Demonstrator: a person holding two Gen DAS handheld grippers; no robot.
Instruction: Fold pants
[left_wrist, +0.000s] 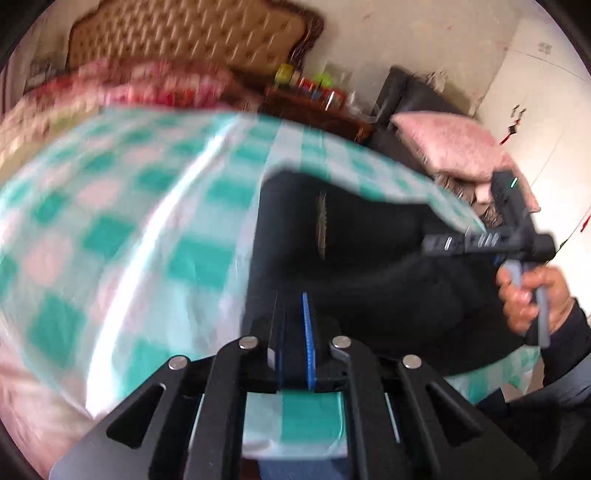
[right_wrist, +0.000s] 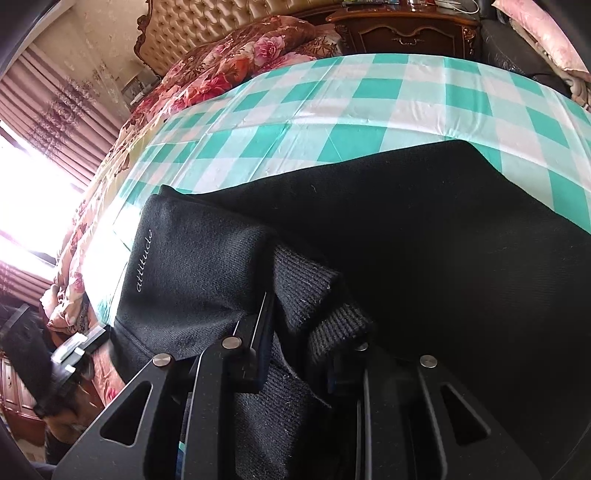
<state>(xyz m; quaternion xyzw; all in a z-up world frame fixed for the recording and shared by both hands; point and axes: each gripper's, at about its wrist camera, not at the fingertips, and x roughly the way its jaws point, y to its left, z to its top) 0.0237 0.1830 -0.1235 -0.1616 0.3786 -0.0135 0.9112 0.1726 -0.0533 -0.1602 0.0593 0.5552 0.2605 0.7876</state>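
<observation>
Both grippers pinch the black pants (right_wrist: 424, 236) over the bed: left gripper (left_wrist: 293, 332) narrow on an edge, right gripper (right_wrist: 303, 332) clamping ribbed cuffs, to carry the fold.

Black pants (left_wrist: 369, 266) are pinched by the left gripper (left_wrist: 293, 332) over the checkered bedsheet (left_wrist: 129, 221); the right gripper (left_wrist: 436, 243) is seen at their far edge.

Tufted headboard (right_wrist: 207, 22), wooden nightstand (right_wrist: 406, 33), pink curtains (right_wrist: 55, 107) beside a bright window (right_wrist: 33, 199)
</observation>
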